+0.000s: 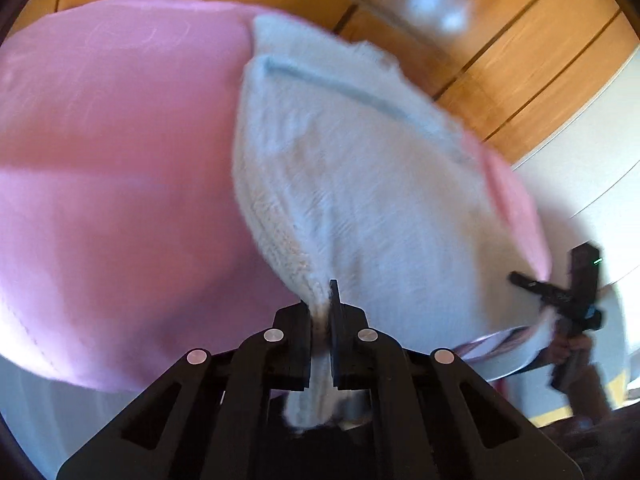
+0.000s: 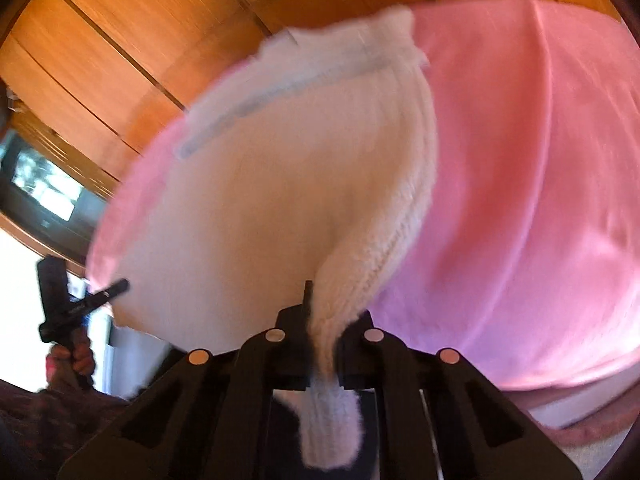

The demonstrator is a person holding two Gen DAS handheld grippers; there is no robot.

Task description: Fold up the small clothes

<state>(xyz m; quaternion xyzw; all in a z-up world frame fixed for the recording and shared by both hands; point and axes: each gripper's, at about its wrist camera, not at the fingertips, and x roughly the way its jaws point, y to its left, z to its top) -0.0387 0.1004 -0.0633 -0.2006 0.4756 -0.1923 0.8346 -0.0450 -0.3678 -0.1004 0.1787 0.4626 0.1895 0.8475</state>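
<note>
The left gripper [image 1: 320,320] has its jaws clamped on a bunched corner of a white knit garment [image 1: 352,184], the ribbed edge pinched between the two black fingers and a tuft of it hanging out behind them. The right gripper [image 2: 320,320] does the same at the opposite corner — its jaws are closed on a twisted ribbed hem of the garment [image 2: 280,200], with a loose end trailing below the fingers.

The garment is stretched between the two grippers and spread over a pink sheet [image 1: 112,152] that covers the surface. Its far edge, with a pale blue stripe [image 1: 340,88] running across it, lies near the far rim of the sheet. Both views are blurred.

In the left wrist view the other gripper shows at the right edge, held in a hand [image 1: 572,348] — in the right wrist view the left one shows at the left edge, also gripped by a hand [image 2: 72,360]. Beyond the sheet is a wooden floor [image 2: 120,52] with dark seams between its boards, and a dark screen [image 2: 44,192] at the left of the right wrist view.
</note>
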